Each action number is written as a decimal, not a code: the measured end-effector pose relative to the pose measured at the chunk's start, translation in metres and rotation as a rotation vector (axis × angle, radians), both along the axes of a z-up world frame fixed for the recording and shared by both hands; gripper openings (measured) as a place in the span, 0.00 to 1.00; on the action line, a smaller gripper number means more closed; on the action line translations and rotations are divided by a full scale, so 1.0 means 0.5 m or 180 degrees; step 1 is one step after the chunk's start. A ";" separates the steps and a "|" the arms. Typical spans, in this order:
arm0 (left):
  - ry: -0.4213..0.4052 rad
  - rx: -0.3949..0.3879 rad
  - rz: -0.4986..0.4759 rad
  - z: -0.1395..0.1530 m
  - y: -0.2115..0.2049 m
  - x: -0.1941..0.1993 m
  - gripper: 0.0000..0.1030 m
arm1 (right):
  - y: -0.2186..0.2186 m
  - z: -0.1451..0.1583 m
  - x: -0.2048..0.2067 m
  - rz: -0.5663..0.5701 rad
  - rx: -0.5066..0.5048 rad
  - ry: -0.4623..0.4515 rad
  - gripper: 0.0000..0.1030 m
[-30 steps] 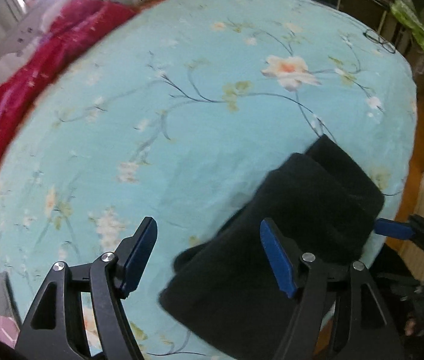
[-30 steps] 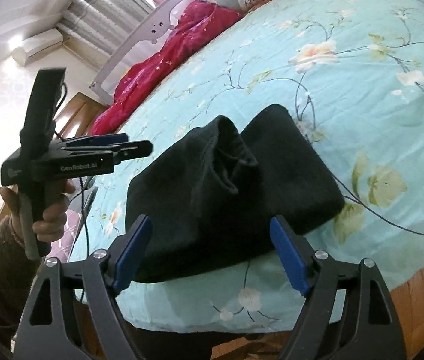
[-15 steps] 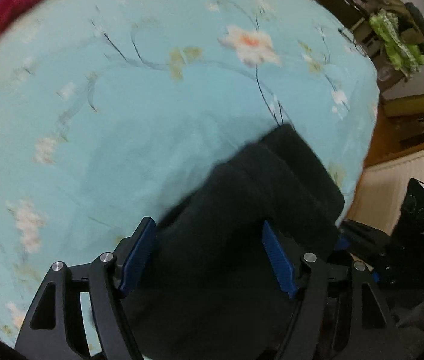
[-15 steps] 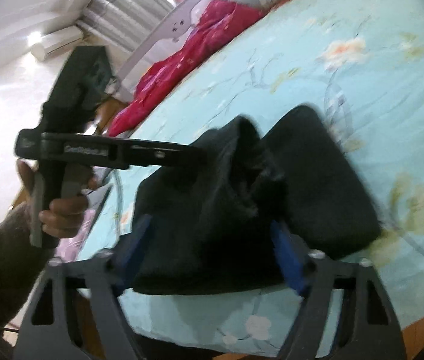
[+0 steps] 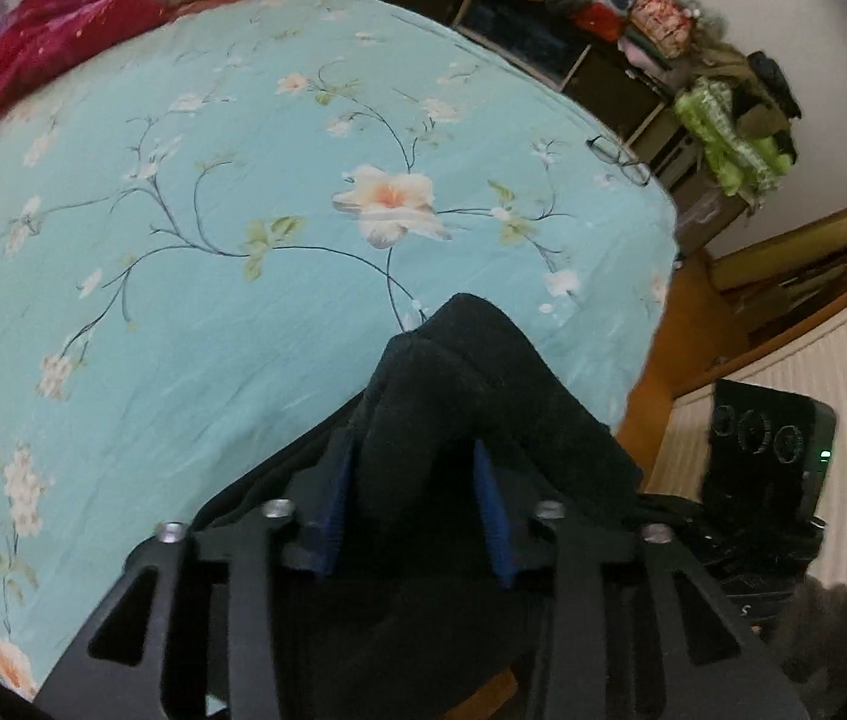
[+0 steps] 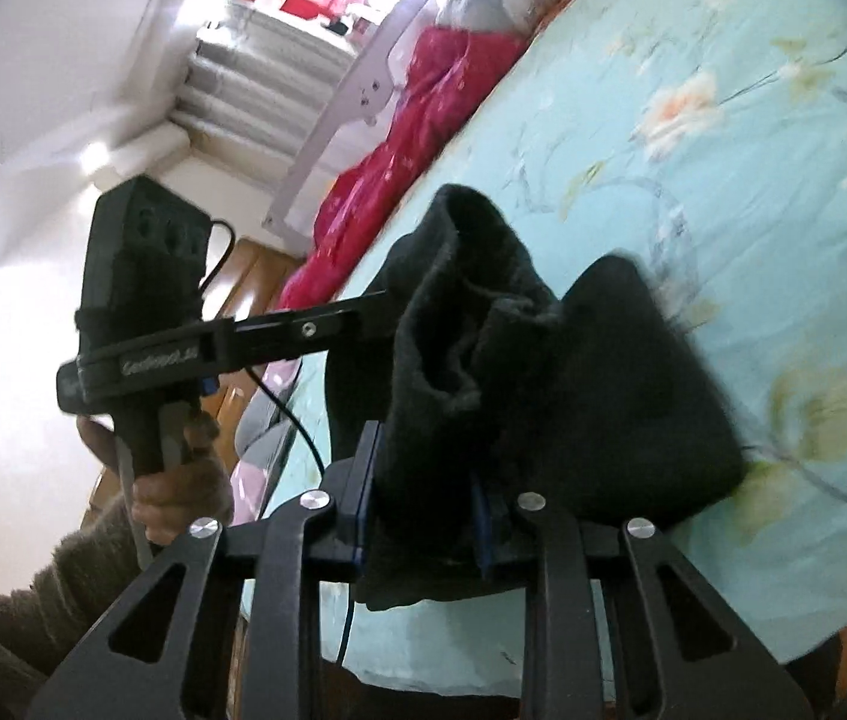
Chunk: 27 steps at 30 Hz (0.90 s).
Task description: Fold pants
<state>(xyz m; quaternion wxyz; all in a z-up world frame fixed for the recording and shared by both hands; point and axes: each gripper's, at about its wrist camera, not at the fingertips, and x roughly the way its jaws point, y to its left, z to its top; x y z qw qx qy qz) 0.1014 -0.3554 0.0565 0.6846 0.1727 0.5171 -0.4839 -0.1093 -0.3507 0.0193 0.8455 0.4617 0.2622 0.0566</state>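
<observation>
Smooth floral bedsheet (image 5: 195, 312); both hand-held grippers (image 5: 417, 480) (image 6: 423, 510) just closed, pinching fuzzy black pants (image 5: 459, 396).

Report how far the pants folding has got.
Done: the black fleece pants are already a compact bundle near the floral bedsheet's edge. In hand: the left claw and right claw have just been closing on it. Left: lay it flat, tidy.

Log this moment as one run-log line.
stage: grasp | left claw: closing on black pants | right claw: closing on pants | pants: bunched on bed edge
</observation>
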 end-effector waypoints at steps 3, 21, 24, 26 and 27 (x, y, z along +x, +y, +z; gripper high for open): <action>-0.0051 0.0385 0.0143 -0.080 -0.038 0.000 0.50 | -0.027 -0.046 -0.016 -0.0140 -0.0018 0.0331 0.29; 0.0663 -0.0095 0.2082 -0.125 0.319 0.044 0.65 | -0.091 0.000 0.113 0.0129 -0.0800 0.0731 0.73; 0.0574 -0.0046 0.2214 -0.118 0.299 0.054 0.56 | -0.080 -0.021 0.171 0.0375 -0.0973 0.0949 0.47; 0.0577 -0.0044 0.2339 -0.132 0.288 0.064 0.63 | -0.076 0.010 0.179 0.0373 -0.1089 0.0825 0.45; 0.0584 -0.0019 0.2405 -0.151 0.285 0.072 0.70 | -0.079 0.017 0.175 0.0347 -0.1114 0.0782 0.44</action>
